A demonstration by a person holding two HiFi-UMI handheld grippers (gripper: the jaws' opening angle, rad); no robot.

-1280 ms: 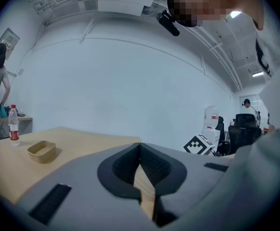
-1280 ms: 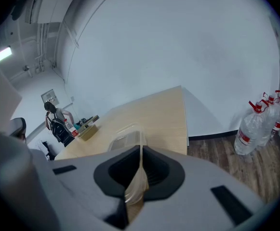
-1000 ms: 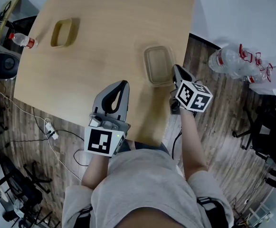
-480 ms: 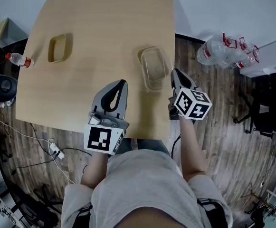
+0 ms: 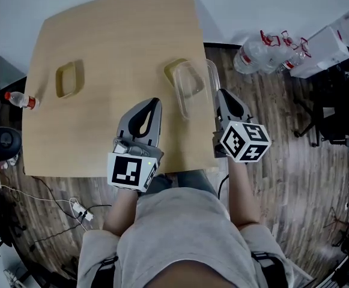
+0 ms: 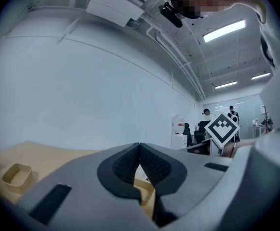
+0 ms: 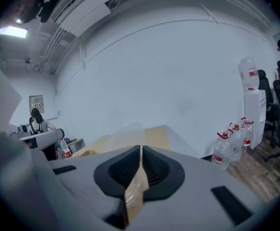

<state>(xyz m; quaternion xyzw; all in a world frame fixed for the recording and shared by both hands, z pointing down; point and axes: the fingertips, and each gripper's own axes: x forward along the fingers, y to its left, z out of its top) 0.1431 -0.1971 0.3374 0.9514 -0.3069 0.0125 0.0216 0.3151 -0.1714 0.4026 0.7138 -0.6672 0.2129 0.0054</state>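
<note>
Both grippers hover over the near edge of a wooden table (image 5: 114,47). My left gripper (image 5: 152,105) is shut with nothing between its jaws, which meet at the tips (image 6: 140,148). A small tan tray (image 5: 66,78) lies far to its left, low in the left gripper view (image 6: 15,173). My right gripper (image 5: 222,96) is also shut (image 7: 140,149). A clear plastic box (image 5: 190,86) on a tan base sits just left of its tips by the table's right edge, faint in the right gripper view (image 7: 125,129). Whether the gripper touches it is unclear.
A small water bottle (image 5: 19,99) stands at the table's left edge. Large water jugs (image 5: 264,48) sit on the wood floor at right, beside a water dispenser (image 7: 252,102). Cables (image 5: 72,206) trail on the floor at left. A person (image 7: 36,120) sits at a far desk.
Both gripper views have tilted up and swung: the left no longer shows the bottle, the right now shows the jugs and dispenser ahead. In the head view the table shifted left. Jaws unchanged.
</note>
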